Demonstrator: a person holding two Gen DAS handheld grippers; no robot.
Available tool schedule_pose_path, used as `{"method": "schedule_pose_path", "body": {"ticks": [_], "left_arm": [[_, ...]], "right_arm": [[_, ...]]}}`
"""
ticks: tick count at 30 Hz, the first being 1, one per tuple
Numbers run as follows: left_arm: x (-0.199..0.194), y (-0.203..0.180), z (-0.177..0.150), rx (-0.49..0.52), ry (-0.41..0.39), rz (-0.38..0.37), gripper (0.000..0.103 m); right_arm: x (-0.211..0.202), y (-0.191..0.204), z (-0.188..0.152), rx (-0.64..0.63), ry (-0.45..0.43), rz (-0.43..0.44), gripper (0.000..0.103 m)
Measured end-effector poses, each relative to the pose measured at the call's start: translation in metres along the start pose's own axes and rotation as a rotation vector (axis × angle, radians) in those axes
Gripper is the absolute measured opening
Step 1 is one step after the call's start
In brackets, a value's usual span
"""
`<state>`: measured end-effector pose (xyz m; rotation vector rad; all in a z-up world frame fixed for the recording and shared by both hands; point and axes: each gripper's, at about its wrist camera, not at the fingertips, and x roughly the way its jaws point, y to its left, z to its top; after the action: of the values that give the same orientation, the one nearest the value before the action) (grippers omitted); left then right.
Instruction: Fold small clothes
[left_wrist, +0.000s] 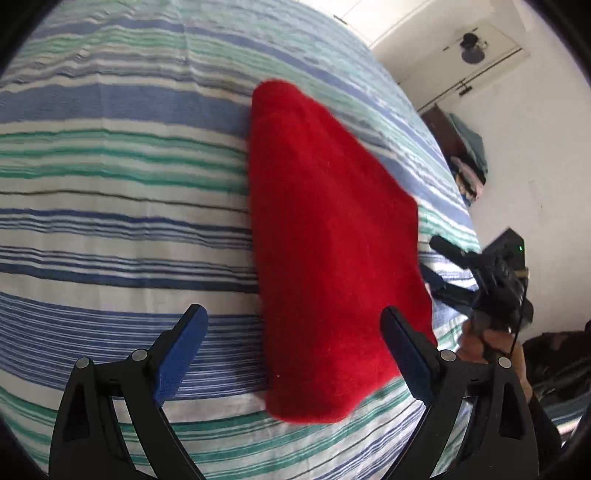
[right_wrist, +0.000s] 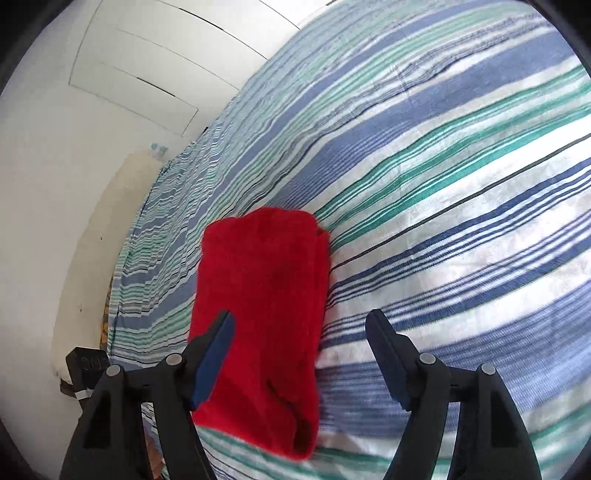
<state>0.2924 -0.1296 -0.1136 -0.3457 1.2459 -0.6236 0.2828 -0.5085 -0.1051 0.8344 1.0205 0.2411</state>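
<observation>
Lying folded into a narrow strip on the striped blue, green and white bedsheet (left_wrist: 110, 192), the red fleecy cloth (left_wrist: 325, 240) looks nearly done. Left gripper (left_wrist: 293, 354) and right gripper (right_wrist: 301, 354) hover near it, jaws apart, holding nothing.

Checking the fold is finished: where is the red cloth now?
The red cloth lies folded on the striped bedsheet, free of both open grippers: ahead and right in the left wrist view, ahead and left in the right.
</observation>
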Motion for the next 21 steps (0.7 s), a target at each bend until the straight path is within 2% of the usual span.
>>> {"method": "schedule_pose_path", "body": {"ticks": [2, 4, 5, 6, 7, 8, 9, 10, 12, 14, 17, 21], "left_arm": [[0.015, -0.005, -0.009, 0.04, 0.056, -0.013, 0.095], [0.025, -0.008, -0.015, 0.079, 0.064, 0.01, 0.095], [0.028, -0.007, -0.015, 0.074, 0.062, 0.008, 0.094], [0.03, -0.004, -0.015, 0.048, 0.052, -0.003, 0.083], [0.031, 0.0, -0.014, 0.015, 0.036, -0.014, 0.068], [0.032, 0.006, -0.012, -0.031, 0.041, -0.049, 0.031], [0.032, 0.009, -0.011, -0.074, 0.053, -0.076, 0.028], [0.026, 0.007, -0.012, -0.074, 0.033, -0.071, 0.026], [0.01, -0.008, -0.013, -0.003, -0.007, -0.048, 0.025], [-0.018, -0.029, -0.017, 0.077, -0.07, -0.027, 0.025], [-0.055, -0.047, -0.022, 0.123, -0.141, -0.047, 0.025], [-0.085, -0.054, -0.029, 0.148, -0.194, -0.041, 0.029]], "right_arm": [[0.02, -0.009, 0.011, 0.031, 0.02, 0.013, 0.073], [0.036, -0.009, 0.019, 0.036, 0.009, 0.041, 0.073], [0.044, -0.008, 0.02, 0.047, 0.015, 0.081, 0.073], [0.052, -0.007, 0.022, 0.066, 0.037, 0.141, 0.071], [0.061, -0.004, 0.024, 0.081, 0.059, 0.179, 0.067], [0.069, 0.0, 0.025, 0.08, 0.074, 0.173, 0.051], [0.075, 0.007, 0.026, 0.05, 0.086, 0.107, 0.019], [0.077, 0.014, 0.024, 0.007, 0.085, 0.037, 0.018], [0.065, 0.041, 0.022, -0.094, 0.034, 0.002, 0.018], [0.047, 0.071, 0.019, -0.195, -0.013, 0.028, 0.017], [0.019, 0.113, 0.014, -0.324, -0.062, 0.067, 0.017], [-0.006, 0.149, 0.013, -0.395, -0.098, 0.126, 0.017]]}}
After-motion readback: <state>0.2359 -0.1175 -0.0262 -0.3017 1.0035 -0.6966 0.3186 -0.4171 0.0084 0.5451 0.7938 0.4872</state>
